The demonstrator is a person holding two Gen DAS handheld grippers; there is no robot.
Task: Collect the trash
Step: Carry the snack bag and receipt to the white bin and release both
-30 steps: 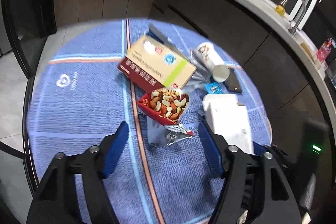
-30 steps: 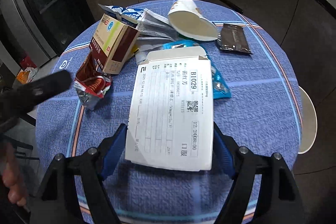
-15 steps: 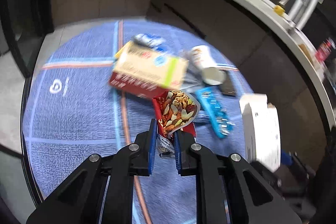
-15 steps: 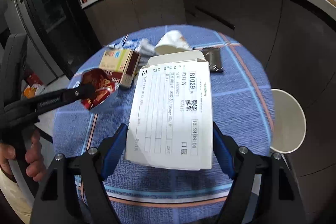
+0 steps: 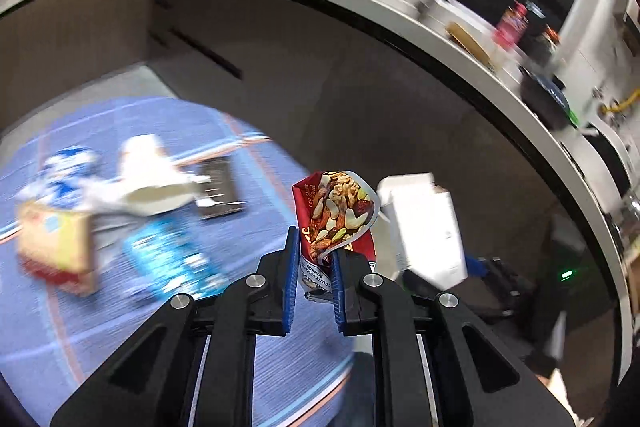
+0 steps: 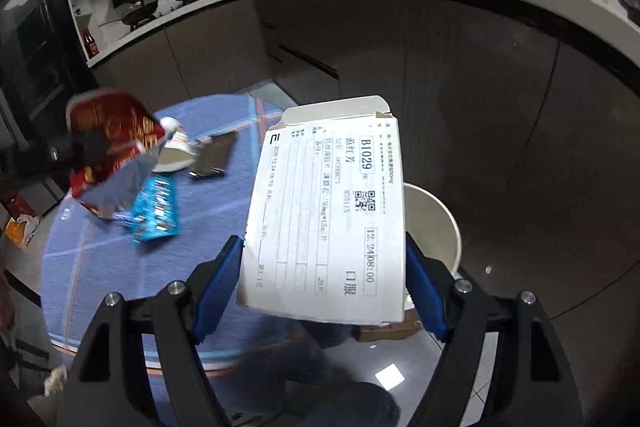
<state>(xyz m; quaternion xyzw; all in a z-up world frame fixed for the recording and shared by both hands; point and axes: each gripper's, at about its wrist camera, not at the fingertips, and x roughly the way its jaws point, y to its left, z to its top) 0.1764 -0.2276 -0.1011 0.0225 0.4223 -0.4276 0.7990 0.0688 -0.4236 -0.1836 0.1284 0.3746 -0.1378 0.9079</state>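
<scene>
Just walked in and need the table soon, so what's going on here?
Someone is clearing trash off the round table with a gripper in each hand. The left gripper is shut on a nut bag, held up off the table. The right gripper holds a white box in the air, with a white bin on the floor just behind it. A blue wrapper, a dark packet, a paper cup and a carton are on the table.
</scene>
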